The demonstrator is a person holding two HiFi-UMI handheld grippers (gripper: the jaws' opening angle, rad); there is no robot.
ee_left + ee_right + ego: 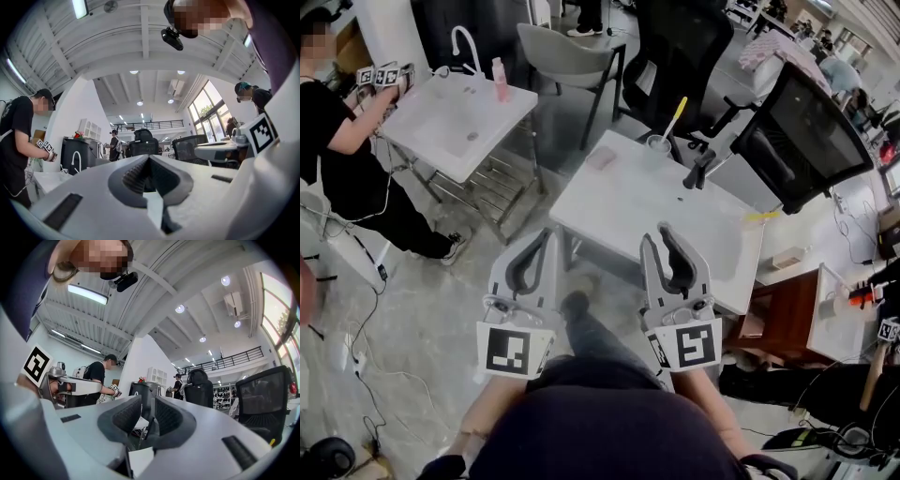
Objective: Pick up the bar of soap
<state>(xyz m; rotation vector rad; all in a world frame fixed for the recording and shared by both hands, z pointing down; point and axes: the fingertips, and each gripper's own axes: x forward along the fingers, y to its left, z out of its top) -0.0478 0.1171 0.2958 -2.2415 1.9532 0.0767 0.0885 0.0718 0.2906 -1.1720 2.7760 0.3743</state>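
A pale pink bar of soap (602, 157) lies flat near the far left corner of the white table (628, 220). Both grippers are held low near my body, well short of the soap and pointing toward the table's near edge. My left gripper (550, 234) has its tips together with nothing in them, and in the left gripper view (149, 158) the jaws meet. My right gripper (662, 232) stands slightly apart; in the right gripper view (147, 405) a narrow gap shows between its jaws, and it is empty. The soap appears in neither gripper view.
On the table stand a cup with a toothbrush (660, 141), a black object (697, 173) and a yellow item (761, 216). A person (342, 159) works at a white sink table (455, 117) at the left. Black office chairs (802, 131) crowd the right, and cables lie on the floor.
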